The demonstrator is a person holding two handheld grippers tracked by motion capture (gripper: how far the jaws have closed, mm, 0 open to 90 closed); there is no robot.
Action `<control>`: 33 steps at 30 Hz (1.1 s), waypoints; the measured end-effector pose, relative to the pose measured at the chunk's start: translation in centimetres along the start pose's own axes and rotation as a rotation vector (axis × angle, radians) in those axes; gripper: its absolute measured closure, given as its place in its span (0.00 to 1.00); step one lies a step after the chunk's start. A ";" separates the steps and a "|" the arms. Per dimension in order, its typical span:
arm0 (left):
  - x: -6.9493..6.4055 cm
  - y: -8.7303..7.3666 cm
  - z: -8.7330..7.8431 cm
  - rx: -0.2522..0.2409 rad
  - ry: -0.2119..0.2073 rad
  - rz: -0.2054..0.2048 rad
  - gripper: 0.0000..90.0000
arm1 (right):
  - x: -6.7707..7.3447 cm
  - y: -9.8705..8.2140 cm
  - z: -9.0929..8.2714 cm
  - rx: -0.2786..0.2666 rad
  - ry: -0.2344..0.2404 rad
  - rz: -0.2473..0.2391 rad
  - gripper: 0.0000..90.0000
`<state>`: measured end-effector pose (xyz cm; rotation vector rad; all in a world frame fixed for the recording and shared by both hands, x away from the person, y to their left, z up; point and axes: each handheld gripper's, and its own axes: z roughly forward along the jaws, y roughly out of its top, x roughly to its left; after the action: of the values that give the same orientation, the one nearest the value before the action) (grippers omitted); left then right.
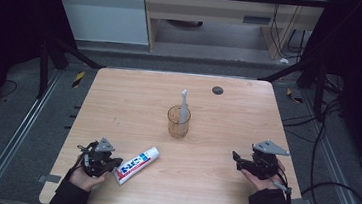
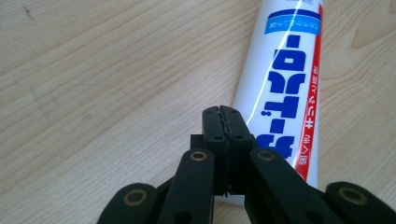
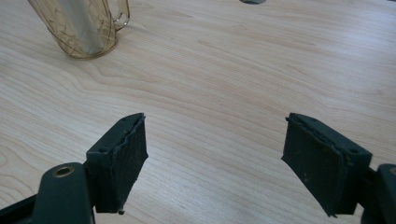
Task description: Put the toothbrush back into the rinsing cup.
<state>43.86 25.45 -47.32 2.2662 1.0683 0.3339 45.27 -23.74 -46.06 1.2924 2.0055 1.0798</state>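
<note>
At the table's near edge, the left gripper (image 2: 222, 114) is pinched empty beside the white blue-lettered toothpaste tube (image 2: 285, 88), seemingly poised to grasp it; the right gripper (image 3: 215, 158) waits wide.

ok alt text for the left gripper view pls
The left gripper, its black jaws shut with the pads pressed together, points down over a light wooden table. A white toothpaste tube with blue lettering and a red stripe lies just to its right, running to the top edge; whether the pads touch it is unclear.
</note>
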 end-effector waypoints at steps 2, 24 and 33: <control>-0.4 0.0 0.0 -0.001 -0.007 -0.003 1.00 | -0.1 -0.1 0.0 0.004 -0.004 0.004 0.24; -3.5 0.1 0.5 0.011 -0.091 0.076 1.00 | -0.8 -0.8 -0.2 0.020 -0.027 0.017 0.24; -4.5 0.6 0.9 0.005 -0.108 0.101 1.00 | -1.0 -1.0 -0.1 0.026 -0.033 0.019 0.23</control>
<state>41.69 21.36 -47.51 2.3196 0.9024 0.2473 45.13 -24.95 -46.86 1.3364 1.9924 1.0378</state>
